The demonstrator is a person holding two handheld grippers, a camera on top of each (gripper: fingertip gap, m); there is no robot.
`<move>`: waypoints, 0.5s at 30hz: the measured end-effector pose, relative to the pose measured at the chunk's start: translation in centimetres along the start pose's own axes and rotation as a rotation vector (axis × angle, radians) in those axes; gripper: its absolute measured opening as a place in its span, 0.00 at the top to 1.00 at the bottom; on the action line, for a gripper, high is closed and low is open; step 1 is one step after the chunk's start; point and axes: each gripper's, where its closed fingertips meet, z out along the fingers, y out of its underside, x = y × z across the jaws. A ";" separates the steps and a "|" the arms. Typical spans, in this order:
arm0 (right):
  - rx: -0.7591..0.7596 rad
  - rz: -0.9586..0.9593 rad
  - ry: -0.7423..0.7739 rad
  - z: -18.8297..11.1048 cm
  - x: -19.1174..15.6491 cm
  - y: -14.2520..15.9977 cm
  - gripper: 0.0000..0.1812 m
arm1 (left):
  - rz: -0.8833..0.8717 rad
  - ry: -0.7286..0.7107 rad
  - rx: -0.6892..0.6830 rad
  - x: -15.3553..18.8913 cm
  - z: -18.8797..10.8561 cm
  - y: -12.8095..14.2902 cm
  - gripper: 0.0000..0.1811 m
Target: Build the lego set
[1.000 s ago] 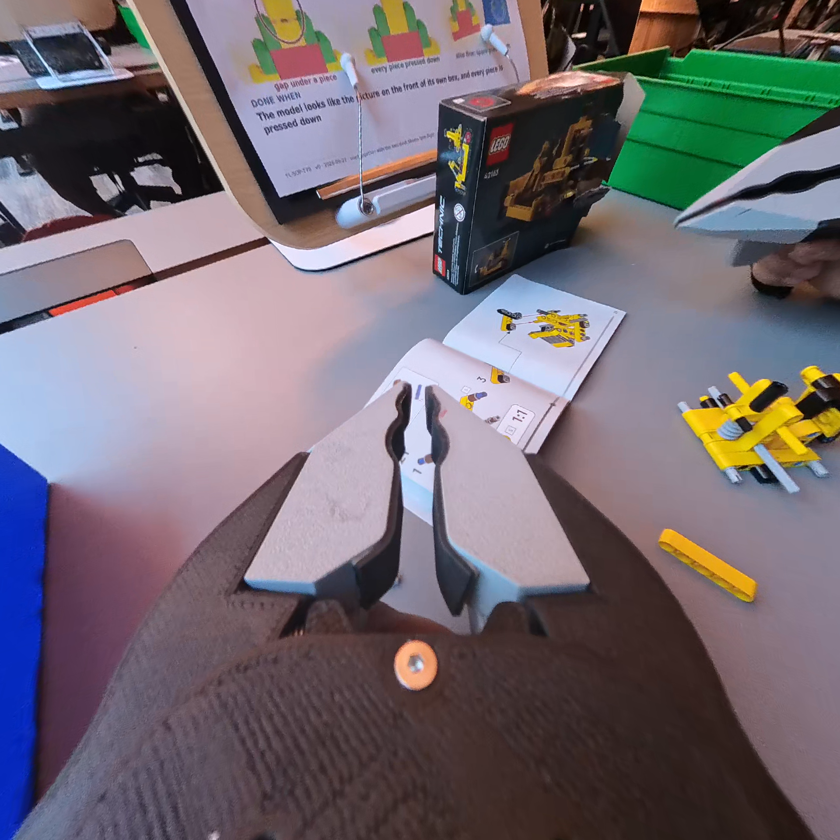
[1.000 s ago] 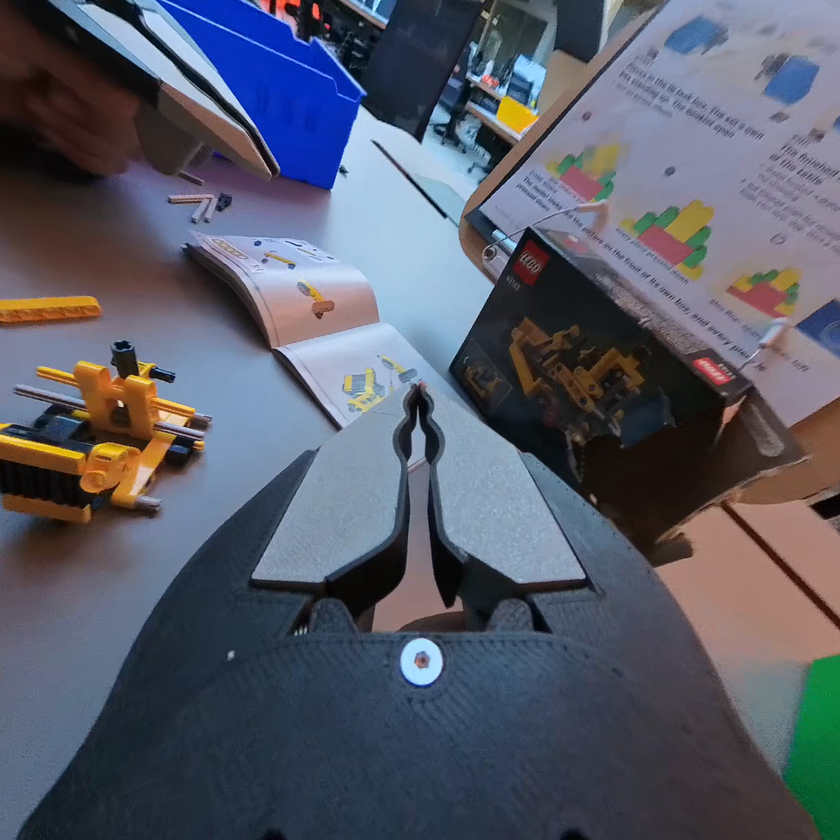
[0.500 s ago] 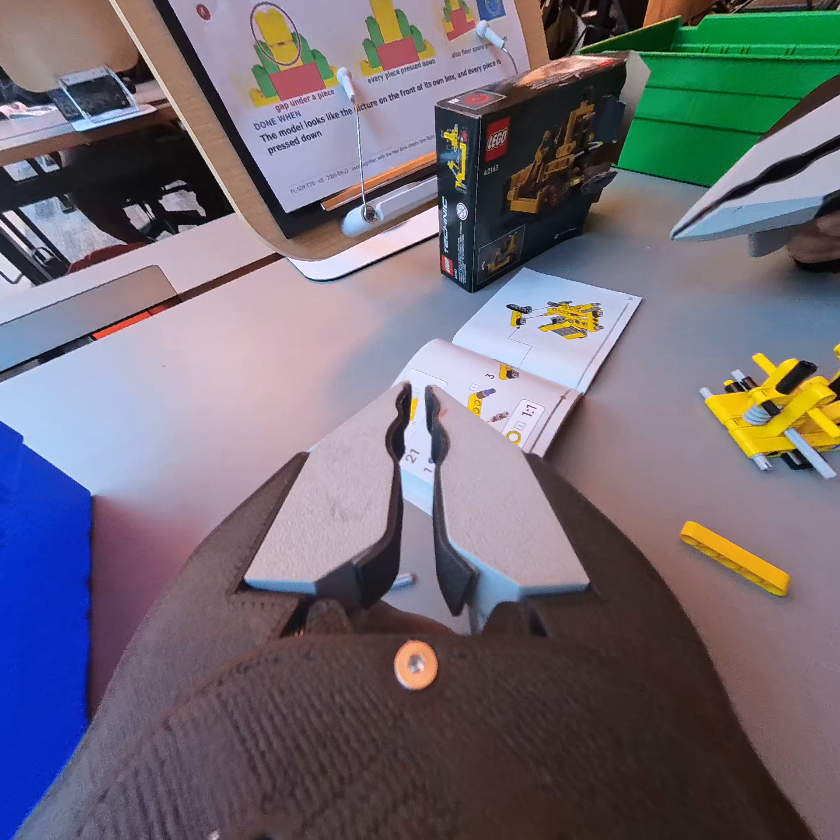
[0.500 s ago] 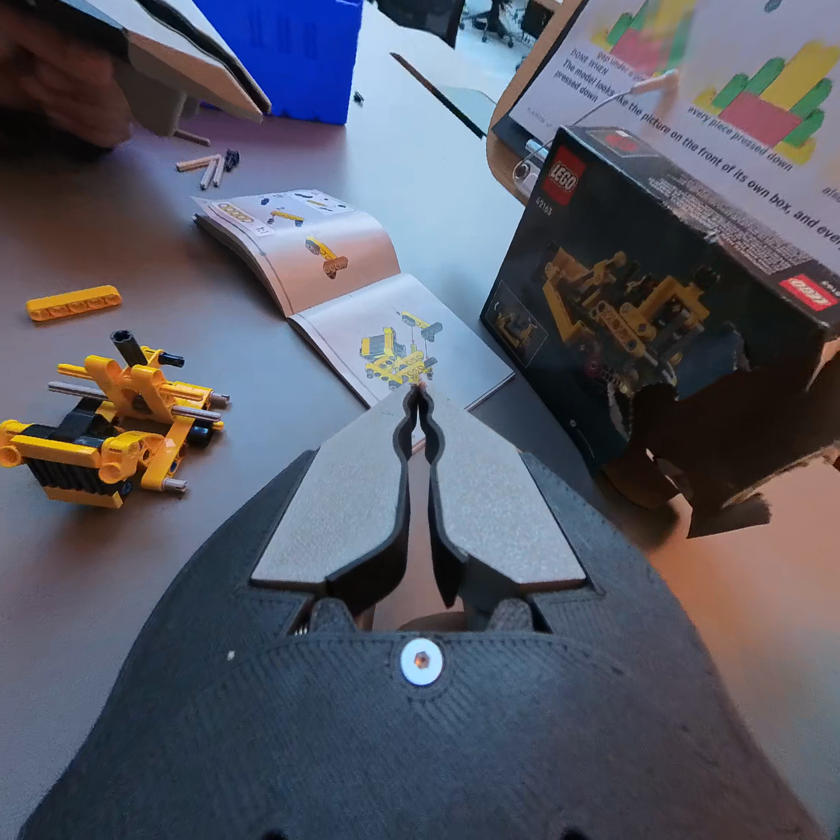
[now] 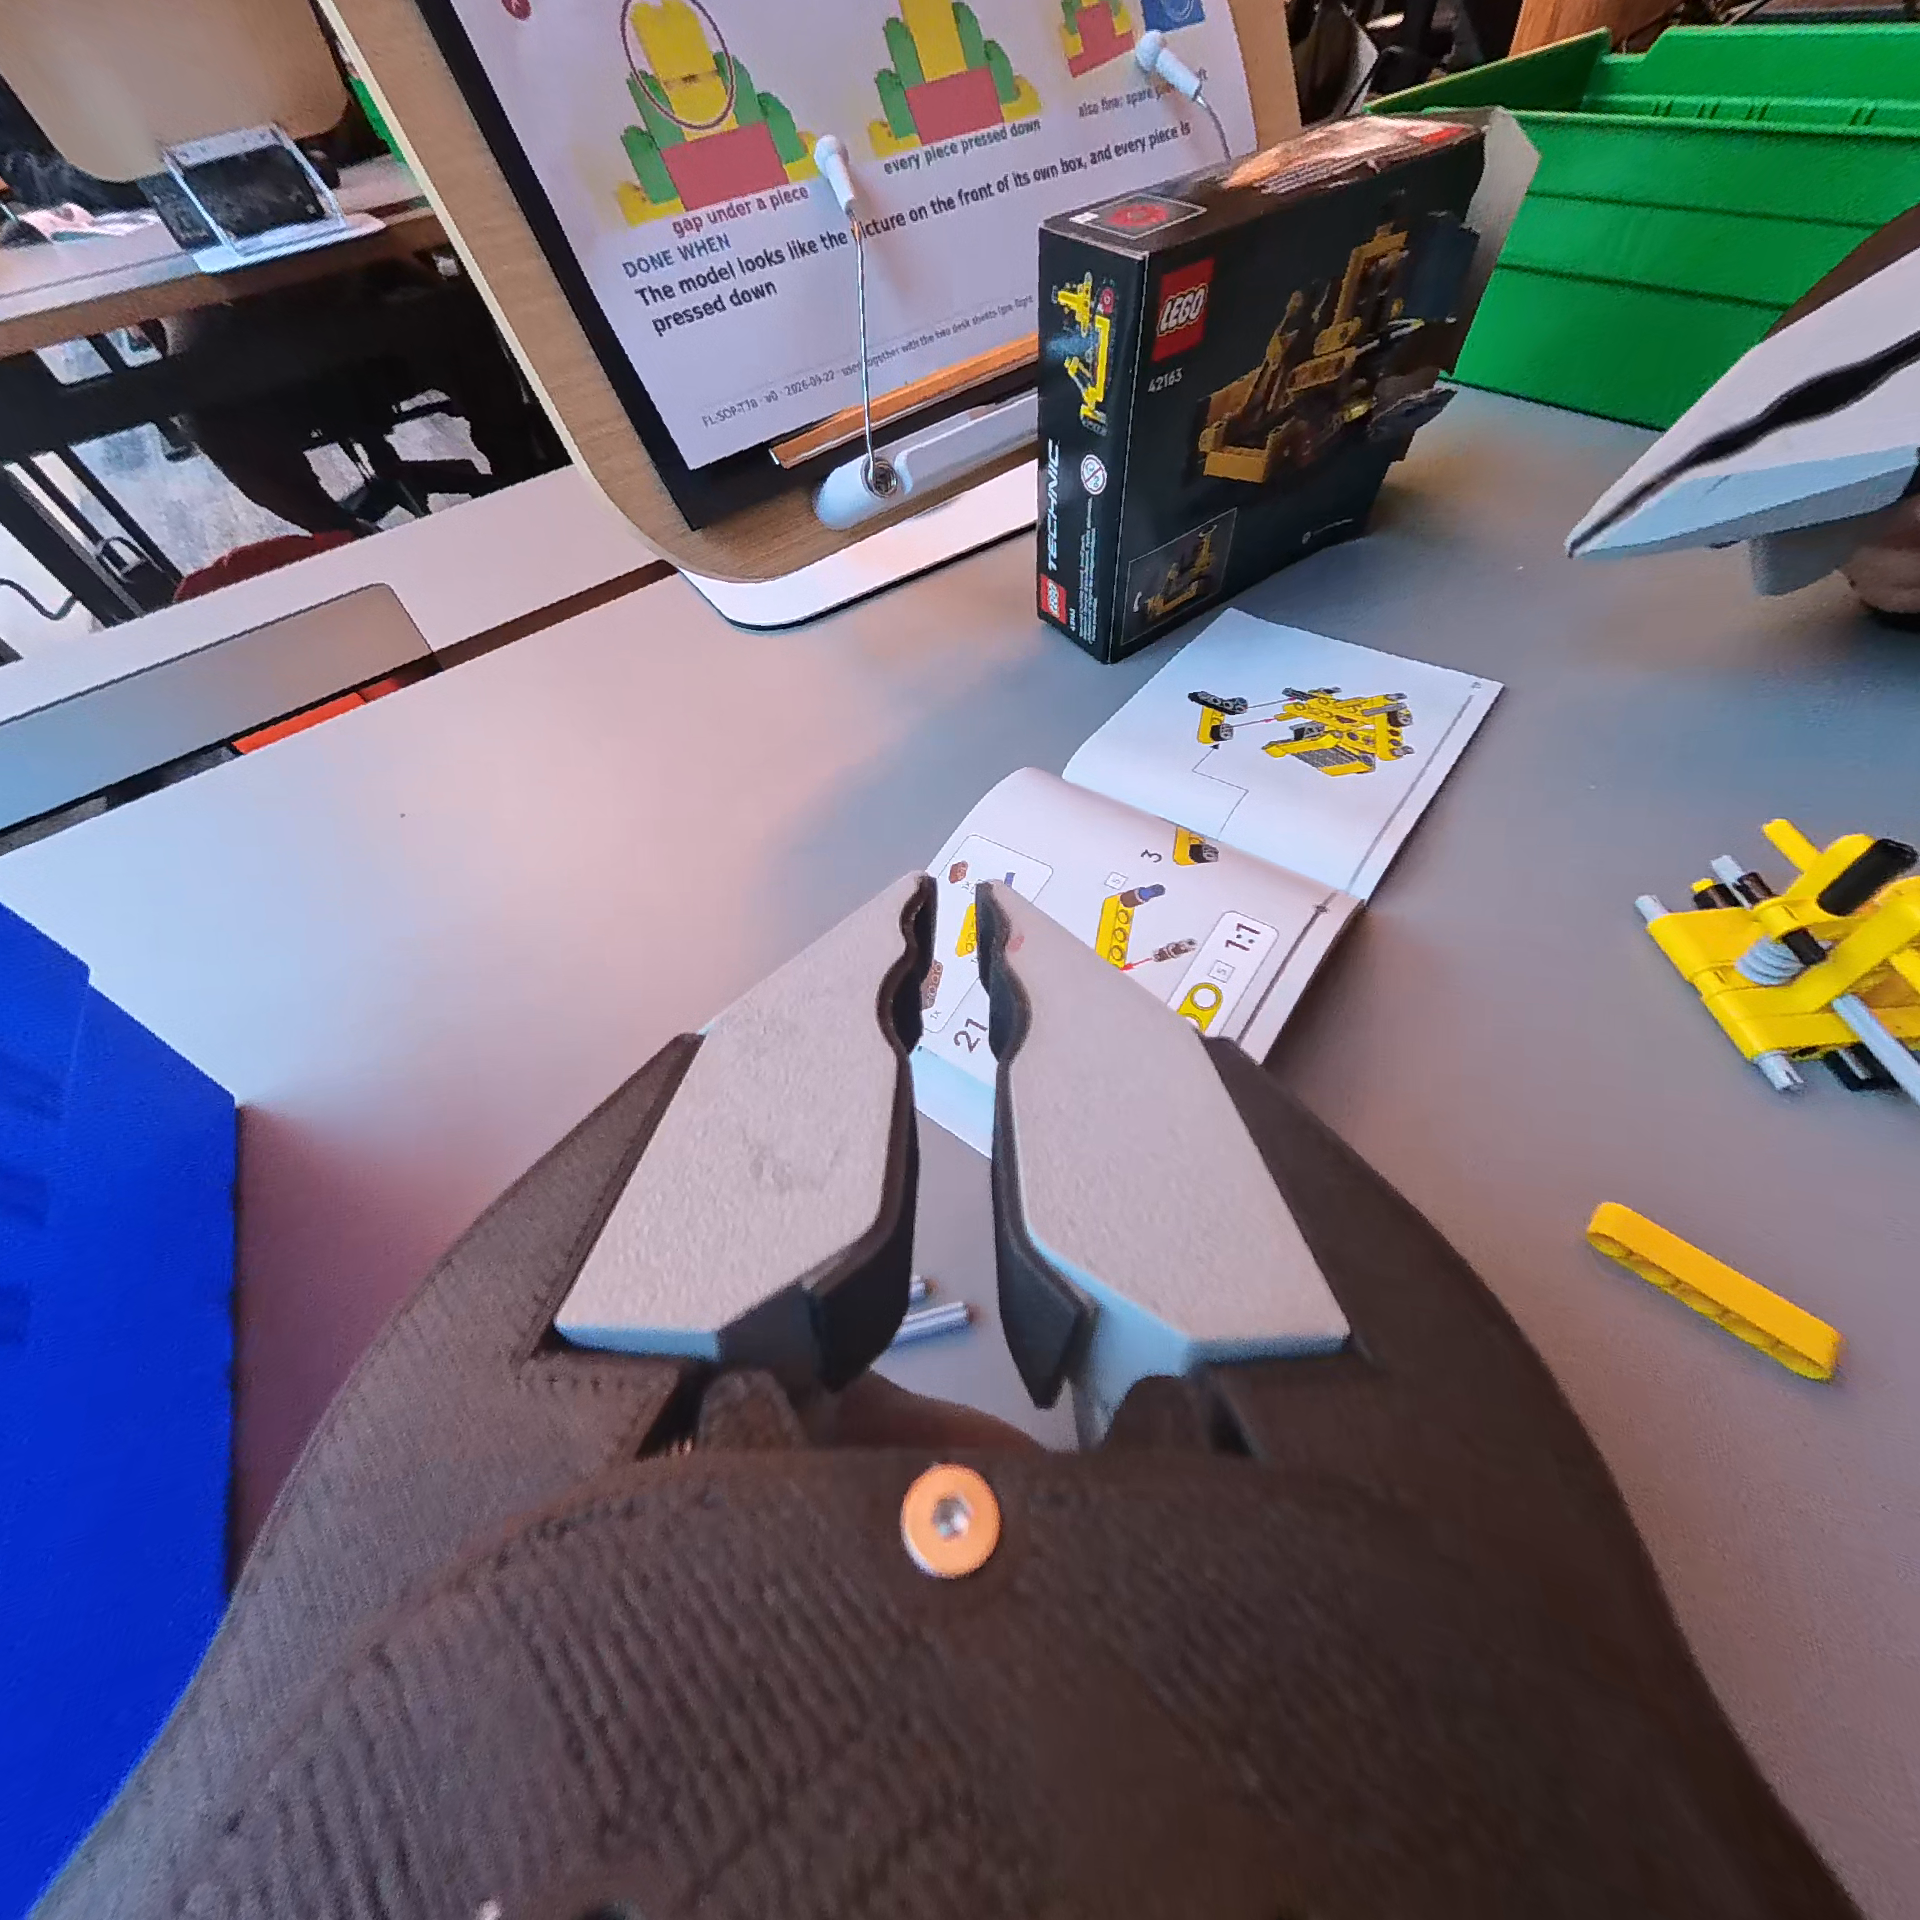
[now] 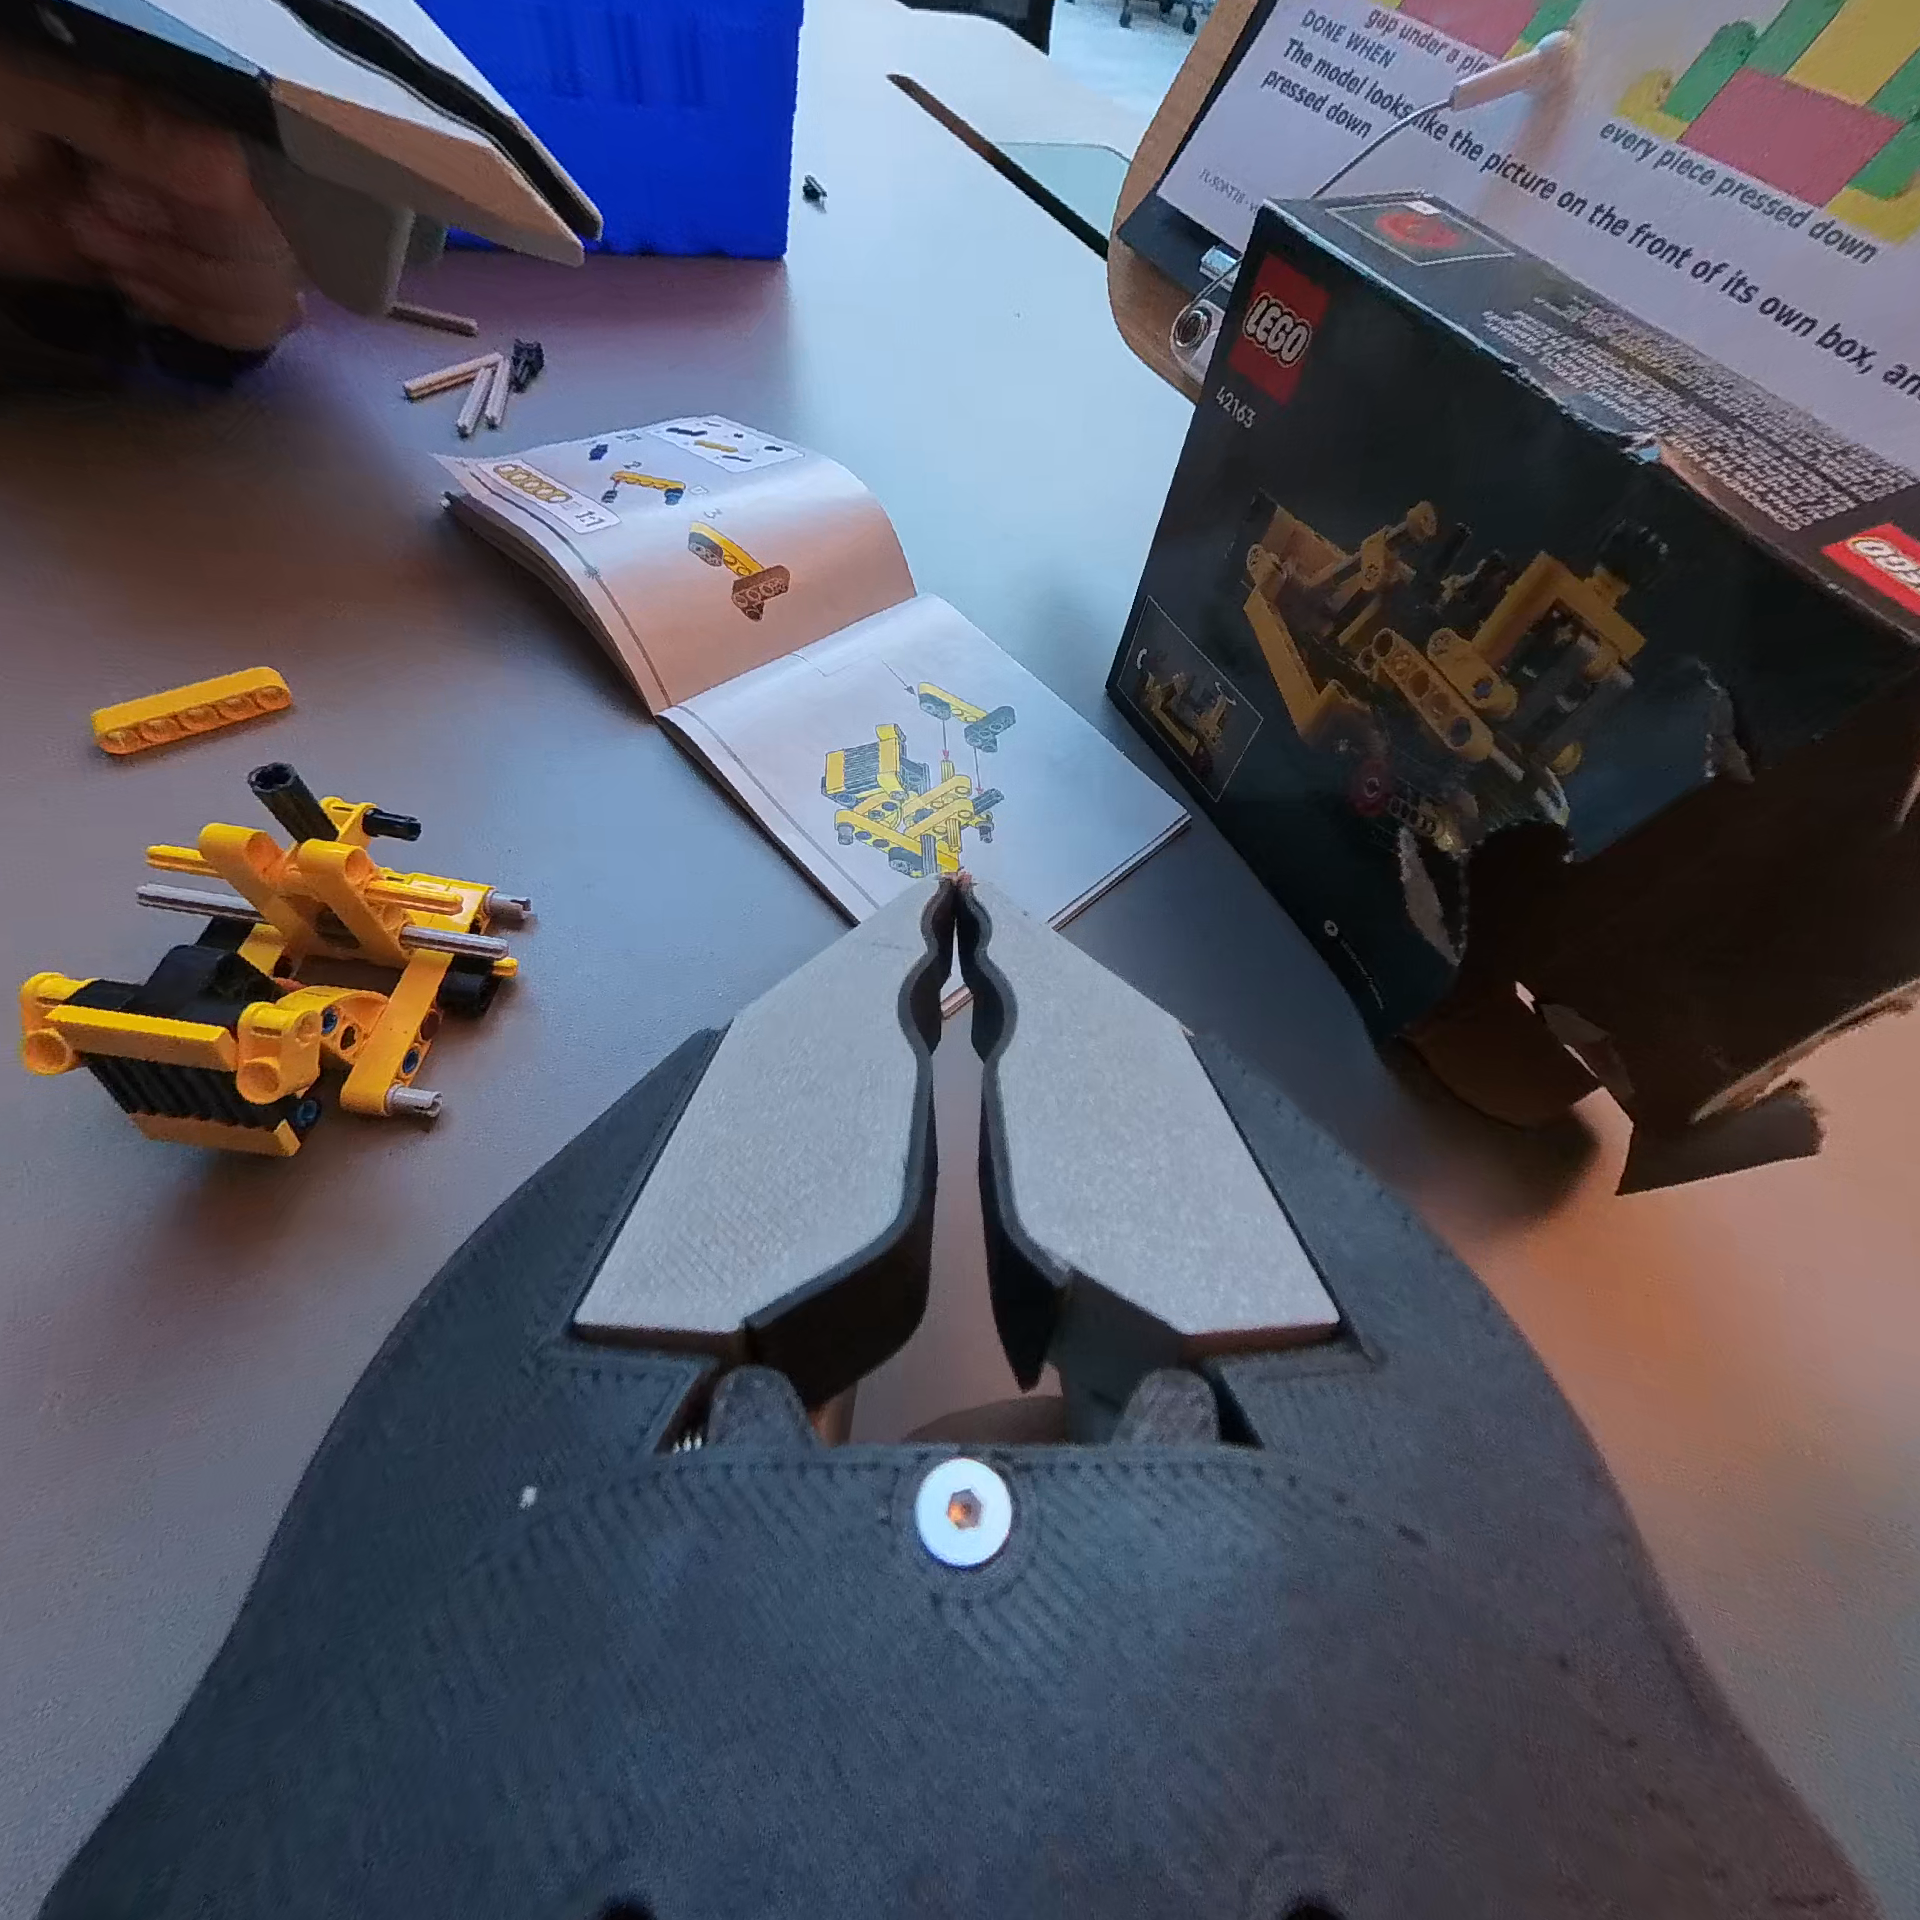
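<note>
A partly built yellow and black model (image 5: 1808,977) lies on the grey table (image 5: 520,831), also in the right wrist view (image 6: 281,966). A loose yellow beam (image 5: 1709,1304) lies near it (image 6: 192,709). My left gripper (image 5: 954,896) is empty, its tips a thin slit apart, above the open instruction booklet (image 5: 1288,790). Small grey pins (image 5: 935,1325) lie under it. My right gripper (image 6: 954,883) is shut and empty over the booklet's near corner (image 6: 810,644), right of the model. Each gripper shows in the other's view (image 5: 1590,540) (image 6: 587,234).
The black set box (image 5: 1247,395) stands behind the booklet (image 6: 1507,644), its end torn open. A wooden stand with a printed sheet (image 5: 831,260) is behind it. A blue bin (image 6: 644,125) is at the left, a green bin (image 5: 1683,208) at the back right. Small pins (image 6: 473,384) lie near the blue bin. Spacing between my two grippers at the tips: around 20 cm. The loose yellow beam (image 5: 1709,1304) sits 15 cm or so from the ends of my left fingers. It is also in sight in the right wrist view (image 6: 179,699).
My left gripper has drawn back and to the left, so the pins now show beneath it. My right gripper has swung down toward the booklet and box. Both jaws are unchanged.
</note>
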 end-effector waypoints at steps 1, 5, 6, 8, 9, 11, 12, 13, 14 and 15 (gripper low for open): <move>-0.004 0.000 0.000 0.0 0.0 0.1 1.00 | -0.001 0.000 0.002 0.0 0.0 -0.1 0.98; -0.009 -0.002 0.006 0.1 0.0 0.1 1.00 | -0.015 -0.012 0.017 -0.3 -0.2 -0.4 0.98; -0.016 0.002 0.002 0.1 0.0 0.2 1.00 | -0.020 -0.019 0.018 -0.4 -0.3 -0.5 0.98; -0.030 0.012 -0.002 0.2 0.0 0.4 0.98 | -0.032 -0.027 0.018 -0.7 -0.4 -0.5 0.98; -0.038 0.019 0.003 0.3 0.1 0.5 0.88 | -0.040 -0.029 0.018 -0.8 -0.4 -0.5 0.98; -0.058 0.035 0.003 0.4 0.2 0.8 0.85 | -0.054 -0.027 0.020 -0.8 -0.5 -0.6 0.98; -0.060 0.037 0.001 0.4 0.2 0.8 0.85 | -0.057 -0.026 0.022 -0.8 -0.6 -0.7 0.98; -0.060 0.037 0.001 0.4 0.2 0.8 0.85 | -0.057 -0.025 0.024 -0.8 -0.7 -0.8 0.98; -0.059 0.036 0.002 0.4 0.2 0.8 0.85 | -0.054 -0.024 0.023 -0.8 -0.8 -0.8 0.98; -0.059 0.036 0.001 0.4 0.2 0.8 0.85 | -0.051 -0.024 0.024 -0.7 -0.8 -0.9 0.98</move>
